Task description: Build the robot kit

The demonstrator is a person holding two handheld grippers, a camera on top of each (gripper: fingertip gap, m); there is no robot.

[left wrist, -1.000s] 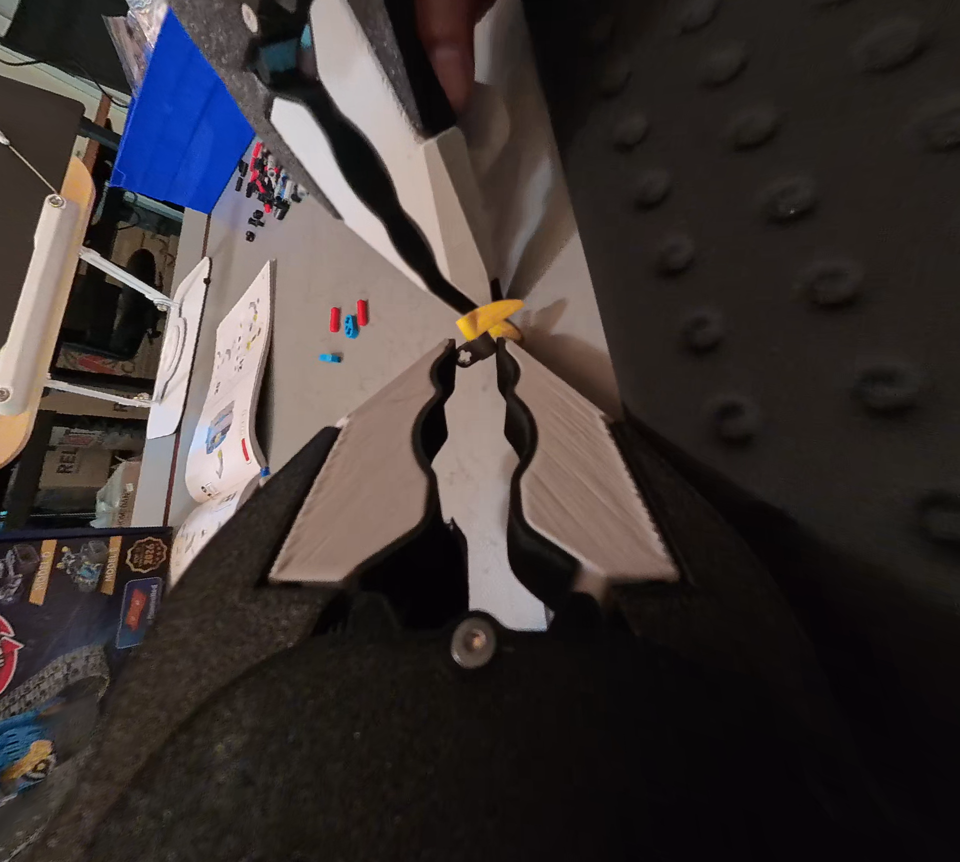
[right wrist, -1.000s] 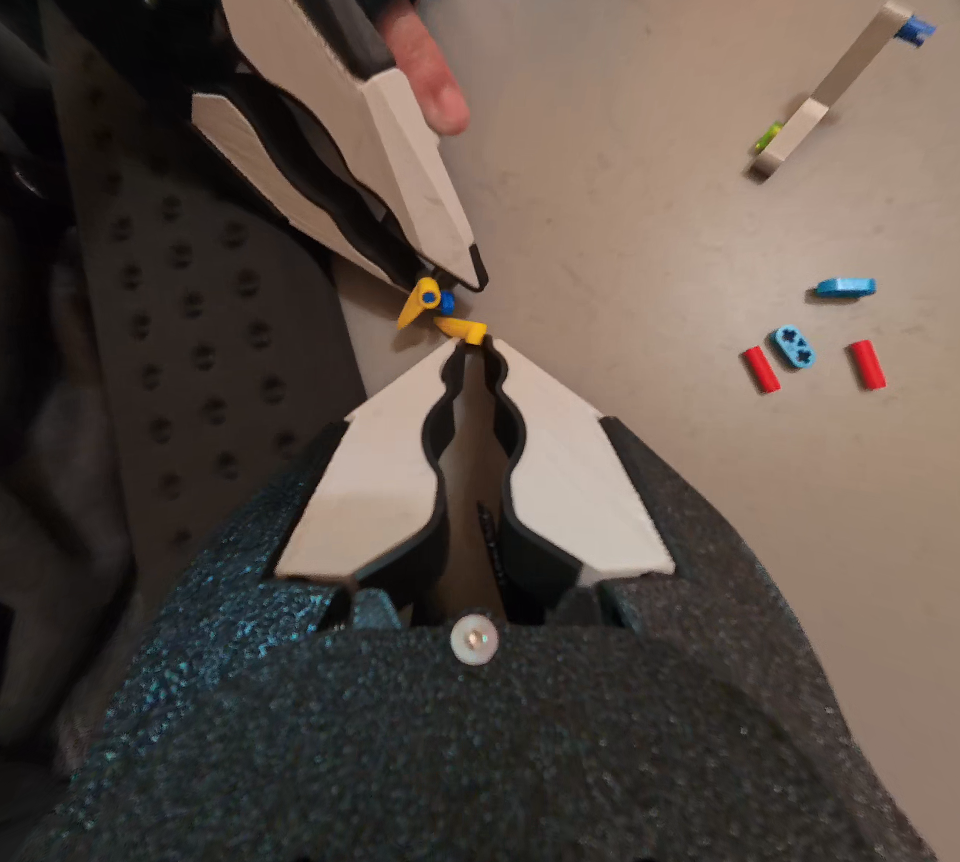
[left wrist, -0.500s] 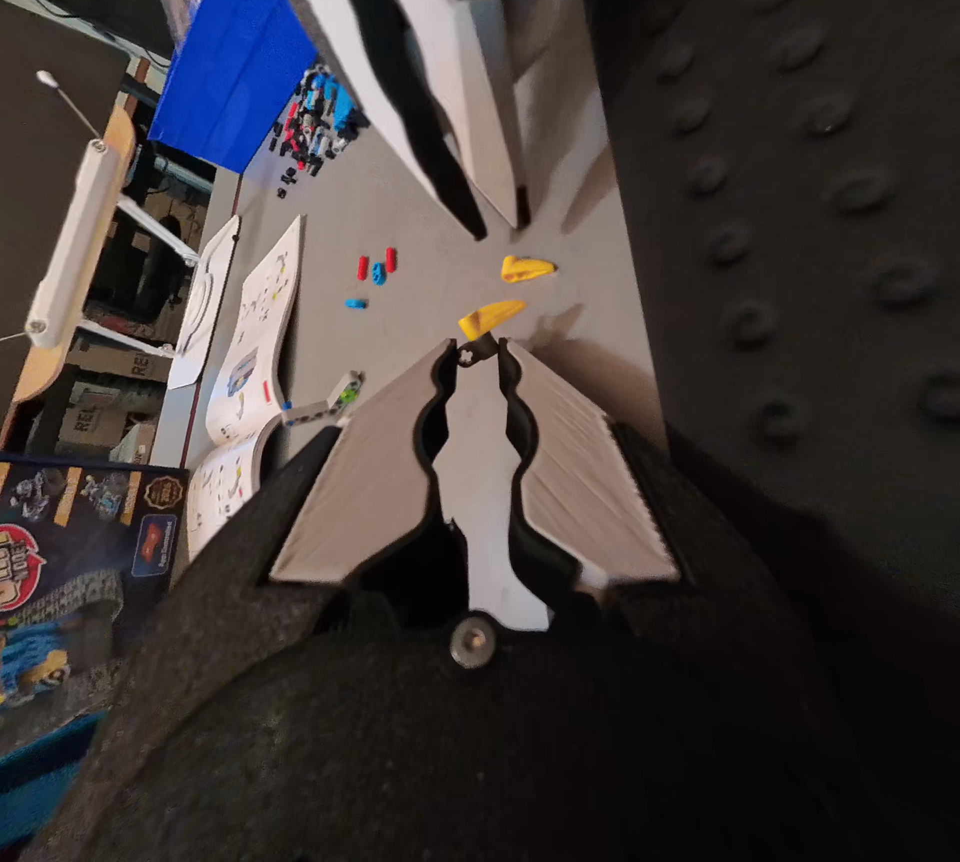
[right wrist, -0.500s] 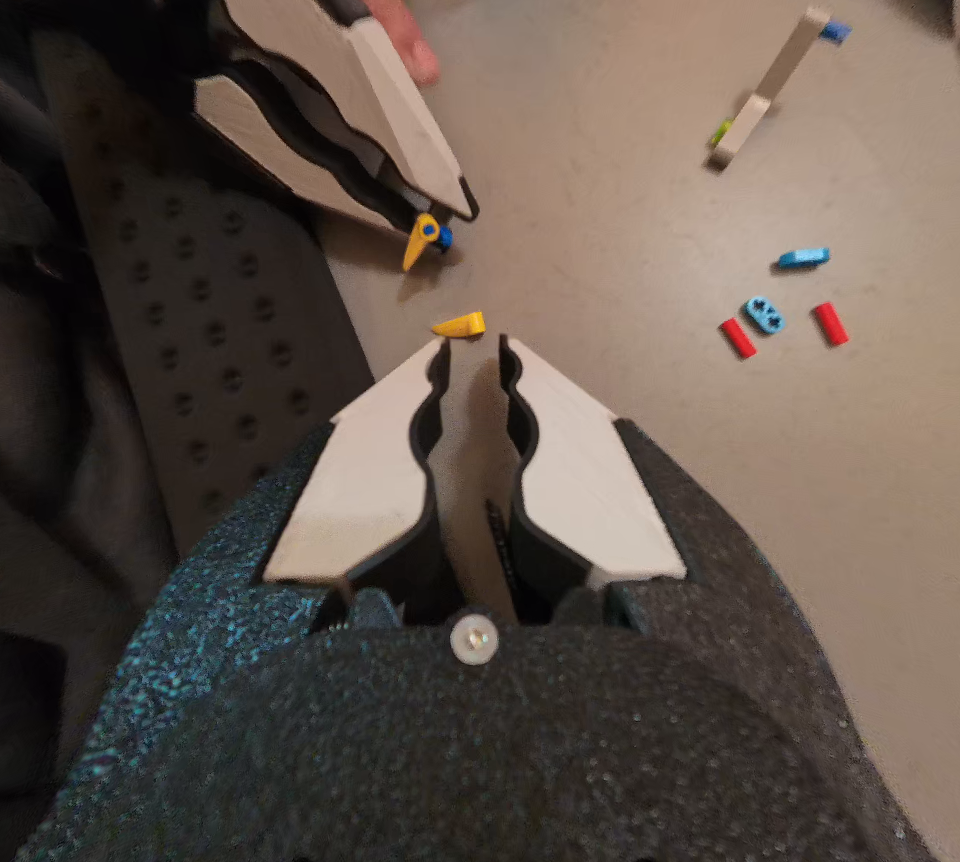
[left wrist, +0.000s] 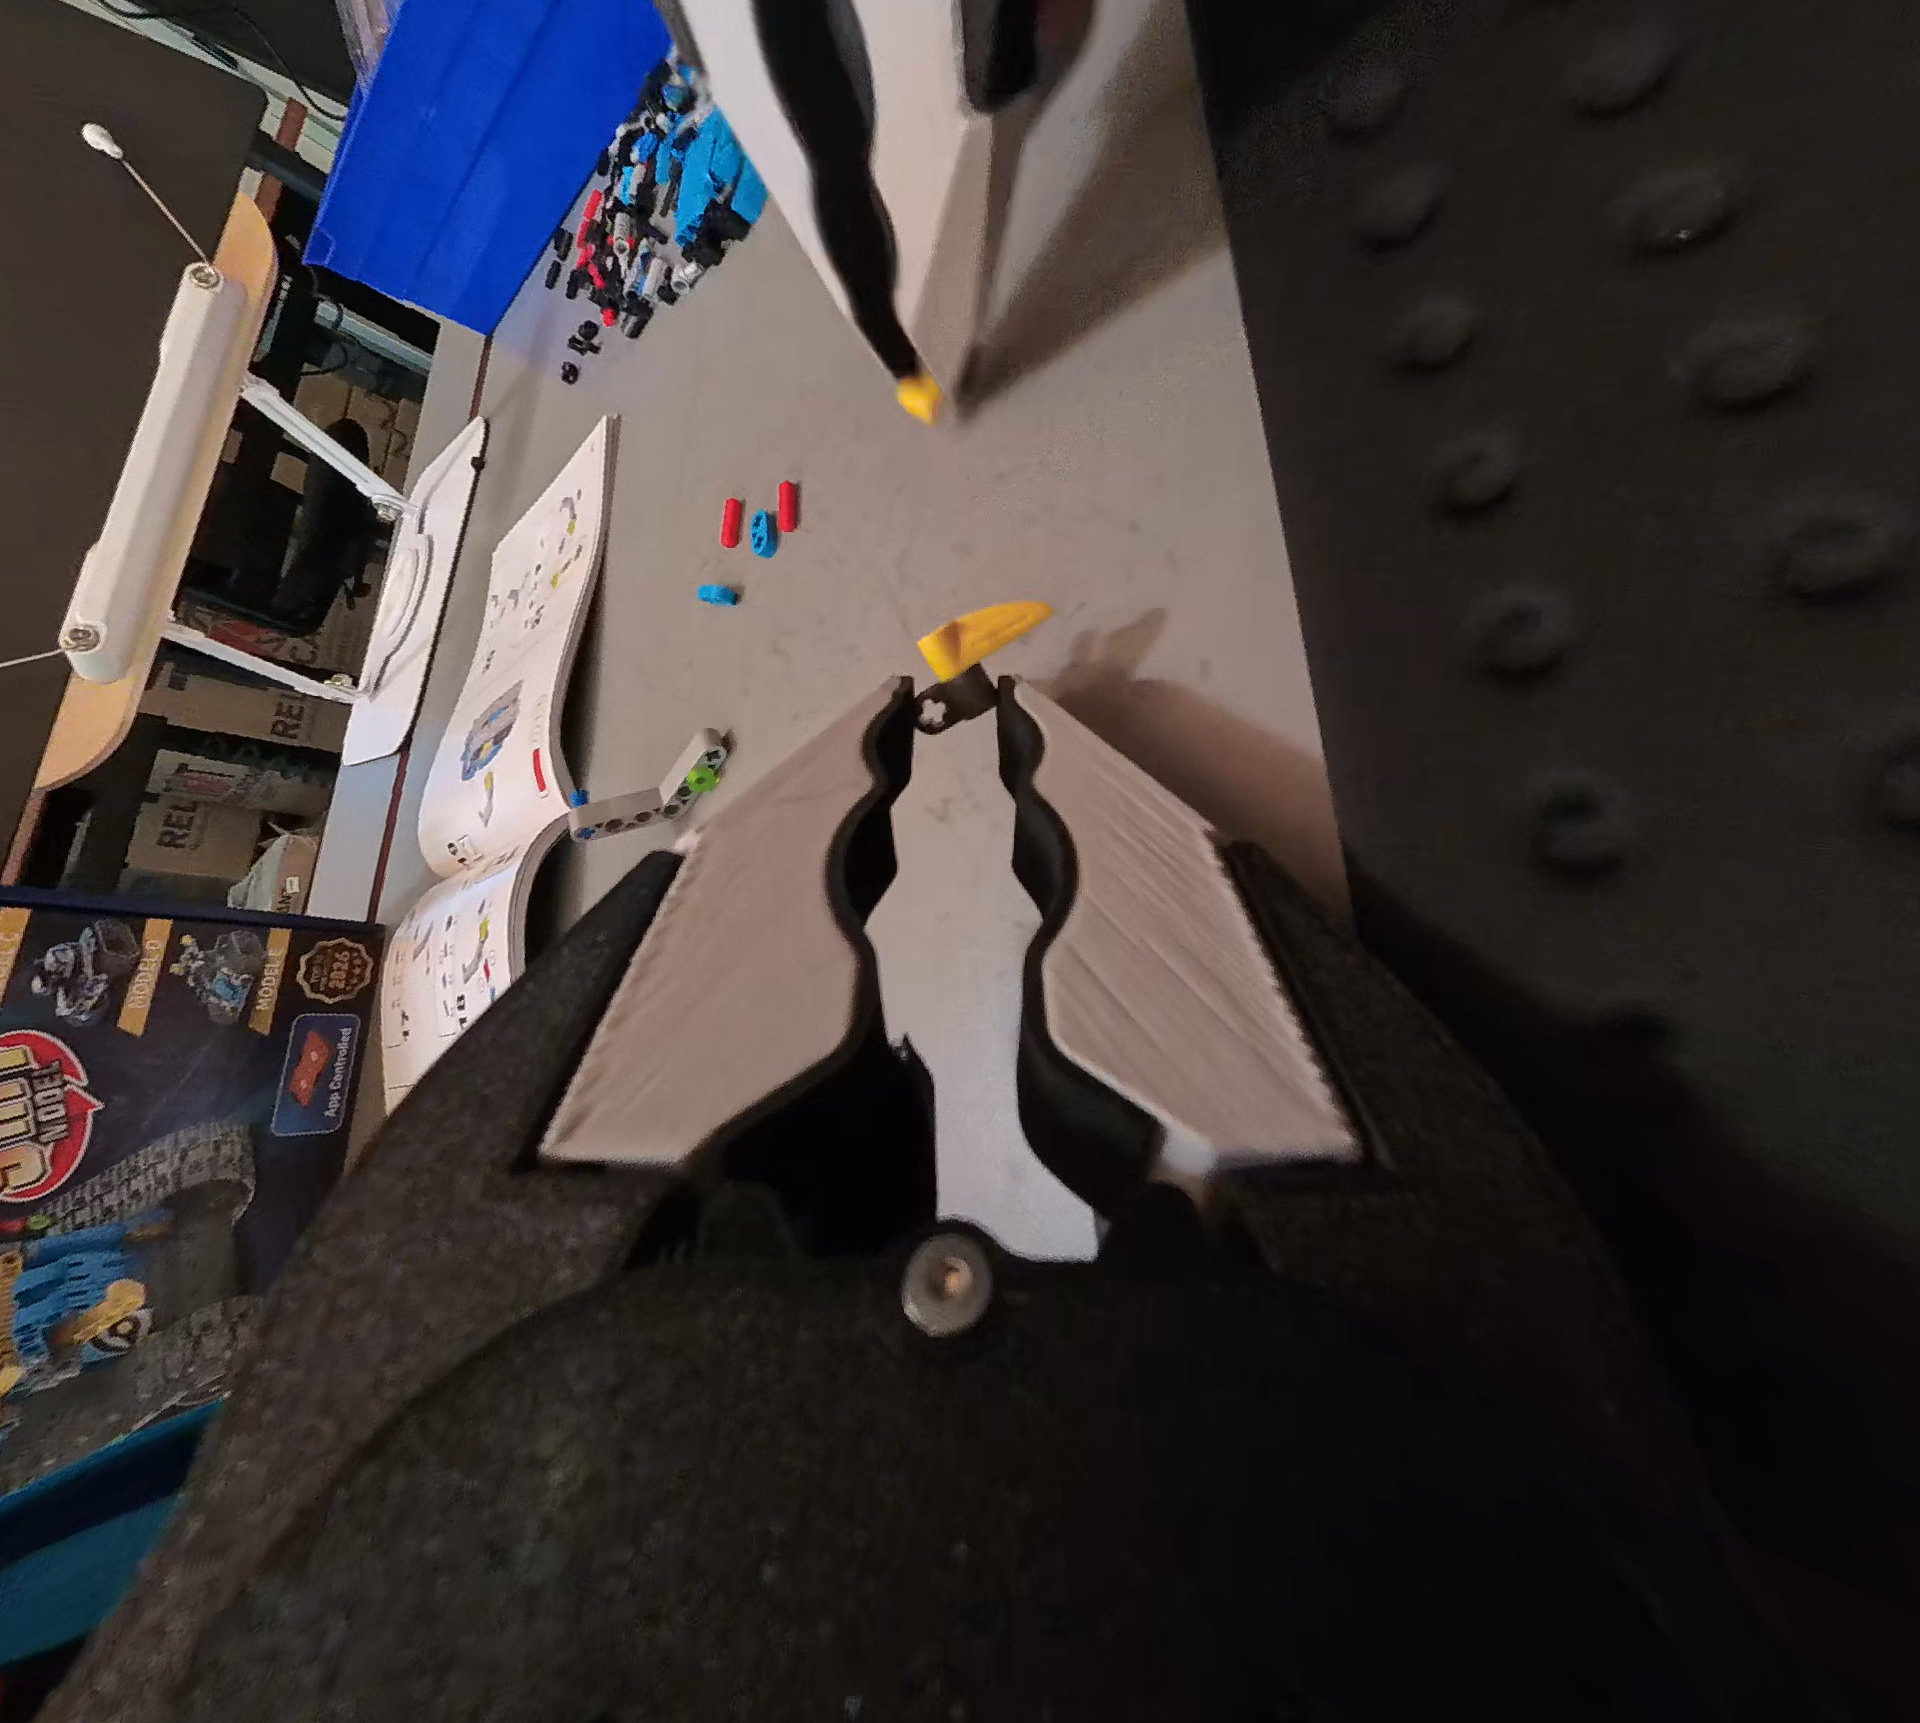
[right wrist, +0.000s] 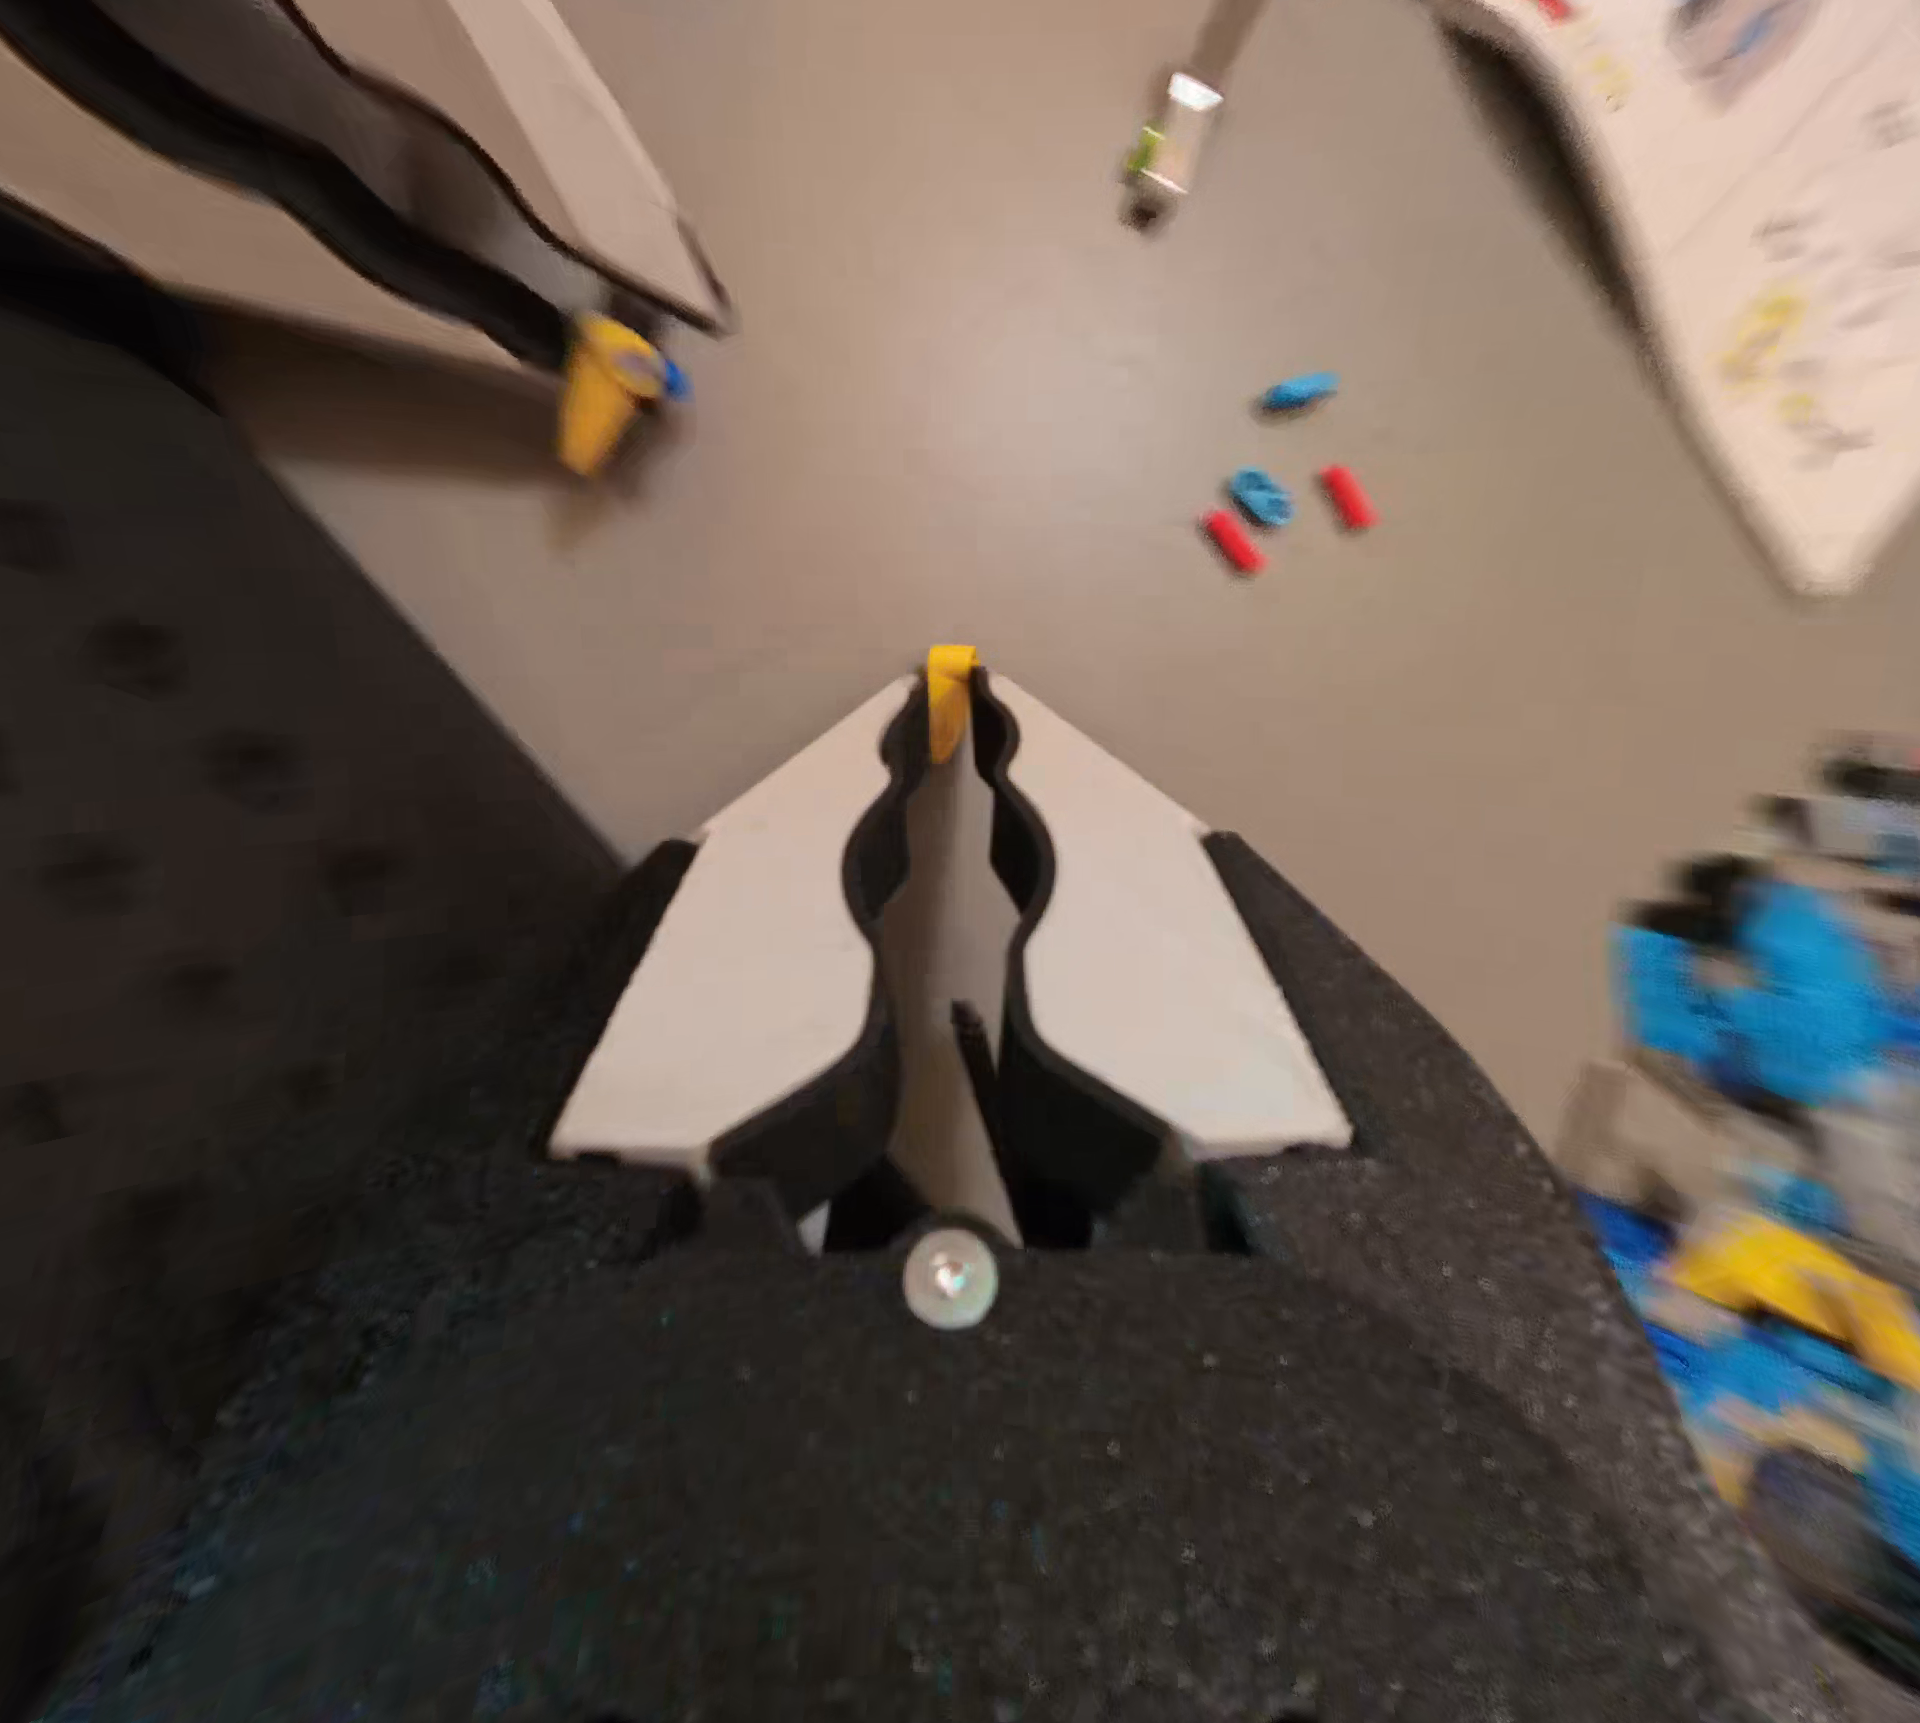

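My left gripper (left wrist: 956, 697) is shut on a short black pin (left wrist: 948, 707) that carries a yellow wedge piece (left wrist: 987, 632), held just above the grey table (left wrist: 1091, 478). It also shows at the upper left of the right wrist view (right wrist: 649, 328), where the yellow wedge (right wrist: 597, 406) has a blue pin in it. My right gripper (right wrist: 951, 684) is shut on a second small yellow wedge (right wrist: 945, 717). It shows at the top of the left wrist view (left wrist: 932, 385) with that wedge (left wrist: 918, 399) at its tip. The two grippers are apart.
A black dotted mat (left wrist: 1610, 426) borders the table. Two red pieces (left wrist: 731, 523) and small blue pieces (left wrist: 764, 530) lie near a grey beam (left wrist: 655, 800), an open booklet (left wrist: 530, 634), a blue tray (left wrist: 488, 73), a pile of parts (left wrist: 665, 219) and a toy box (left wrist: 156, 1102). Tip to tip, the grippers are about 7 cm apart.
The grippers were tip to tip. The right one opened, left its yellow wedge on the table, then shut on it again. The grippers have drawn apart; the right view is blurred.
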